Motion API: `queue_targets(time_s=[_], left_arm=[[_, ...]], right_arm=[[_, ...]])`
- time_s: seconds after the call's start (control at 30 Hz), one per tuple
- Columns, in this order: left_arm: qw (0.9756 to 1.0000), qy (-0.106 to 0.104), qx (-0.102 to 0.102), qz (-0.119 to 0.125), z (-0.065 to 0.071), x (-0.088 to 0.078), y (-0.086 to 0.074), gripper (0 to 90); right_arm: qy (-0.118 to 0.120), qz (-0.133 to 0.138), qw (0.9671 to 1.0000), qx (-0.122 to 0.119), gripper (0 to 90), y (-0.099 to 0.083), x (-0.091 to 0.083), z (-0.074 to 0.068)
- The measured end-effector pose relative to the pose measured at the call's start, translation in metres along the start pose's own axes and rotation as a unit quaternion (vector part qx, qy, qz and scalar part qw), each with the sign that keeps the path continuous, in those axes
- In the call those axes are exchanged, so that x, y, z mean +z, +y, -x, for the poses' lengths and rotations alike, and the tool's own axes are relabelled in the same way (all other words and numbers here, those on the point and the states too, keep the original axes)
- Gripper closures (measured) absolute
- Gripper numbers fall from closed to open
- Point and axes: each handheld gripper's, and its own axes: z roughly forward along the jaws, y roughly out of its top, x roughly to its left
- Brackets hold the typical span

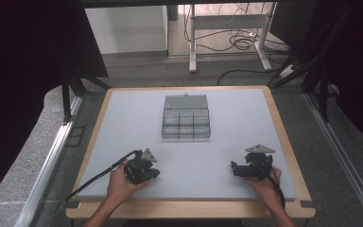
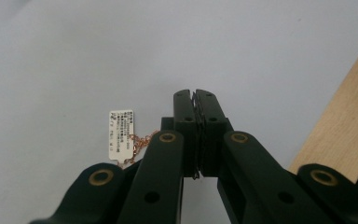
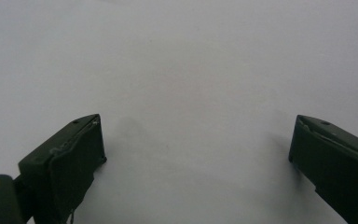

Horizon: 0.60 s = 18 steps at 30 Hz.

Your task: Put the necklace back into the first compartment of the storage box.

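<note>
On the pale grey mat (image 1: 123,123) that covers my wooden table (image 1: 283,137), I have both hands low at the near edge, one claw in each. My left gripper (image 2: 196,99) is clenched: in the left gripper view its two black jaws stand pressed together, and a thin coppery chain (image 2: 140,142) runs out from between them to a small white printed tag (image 2: 120,132), which lies flat on the mat just to the left of the jaws (the lettering on it is too small for me to read). A strip of the table's bare wood shows at the right of that view. From the high view the same gripper (image 1: 144,170) sits at the near left of the mat, its cable (image 1: 99,176) trailing off over the front edge. My right gripper (image 3: 198,140) is released, jaws spread wide over bare mat with nothing between them; seen from above it (image 1: 251,168) rests at the near right, well apart from the left one. A clear plastic compartment box (image 1: 185,117), lid raised, stands farther back at the middle of the mat, well away from both claws.
</note>
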Motion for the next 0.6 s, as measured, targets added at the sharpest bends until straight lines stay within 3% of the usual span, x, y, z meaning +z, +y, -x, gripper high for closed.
queue_targets(time_s=[0.3, 0.6], left_arm=[[0.9995, -0.003, -0.006, 0.032, -0.006, -0.026, 0.009, 89.1], [0.9971, -0.012, -0.021, 0.072, -0.016, -0.060, 0.020, 89.1]], right_arm=[[-0.001, 0.000, 1.0000, -0.001, 2.9, 0.000, 0.000, 0.000], [-0.001, 0.000, 1.0000, -0.002, 2.9, 0.000, 0.000, 0.000]])
